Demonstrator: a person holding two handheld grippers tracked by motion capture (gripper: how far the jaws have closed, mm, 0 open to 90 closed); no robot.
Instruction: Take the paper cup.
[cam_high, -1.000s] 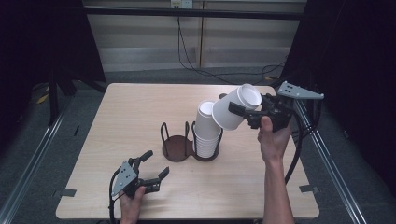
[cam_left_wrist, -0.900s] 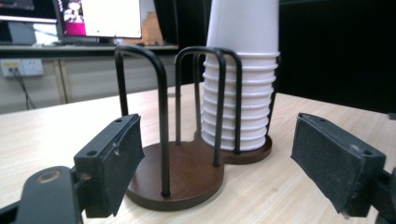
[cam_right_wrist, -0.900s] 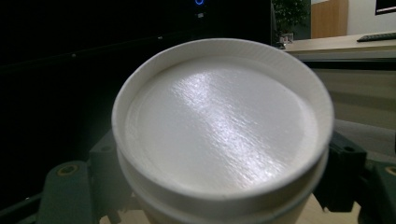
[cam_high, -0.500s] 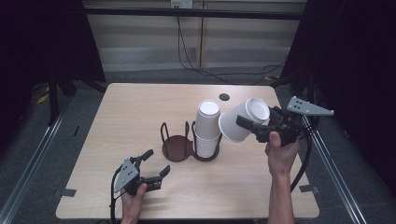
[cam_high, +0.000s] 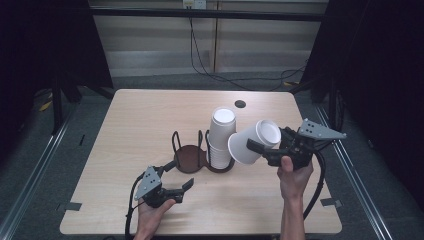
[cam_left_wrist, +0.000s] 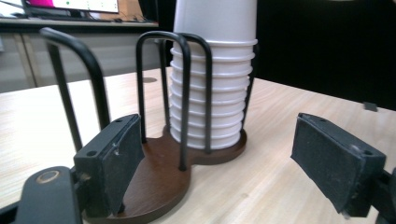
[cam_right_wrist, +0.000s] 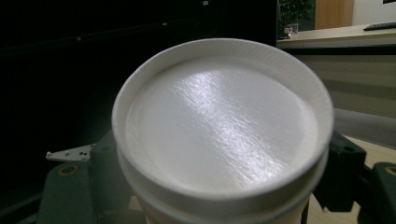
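A stack of white foam cups (cam_high: 221, 135) stands upside down in the right ring of a brown two-ring wire holder (cam_high: 190, 159); its left ring is empty. My right gripper (cam_high: 257, 146) is shut on one more white cup (cam_high: 265, 132), tilted in the air just right of the stack, its base (cam_right_wrist: 219, 130) facing the right gripper view. My left gripper (cam_high: 179, 176) lies low near the table's front, open; its jaws have just been closing slightly, with nothing pressed between them. In the left gripper view the holder's base (cam_left_wrist: 159, 177) reaches its left pad (cam_left_wrist: 114, 158), the stack (cam_left_wrist: 212, 84) behind.
A small dark hole (cam_high: 240, 104) marks the light wooden table (cam_high: 140, 120) at the back. Cables run over the floor behind the table, and metal rails line both sides. Bare tabletop lies left of the holder.
My right gripper has come down and to the right with the cup, from beside the top of the stack to lower beside it. My left gripper has edged slightly toward the holder.
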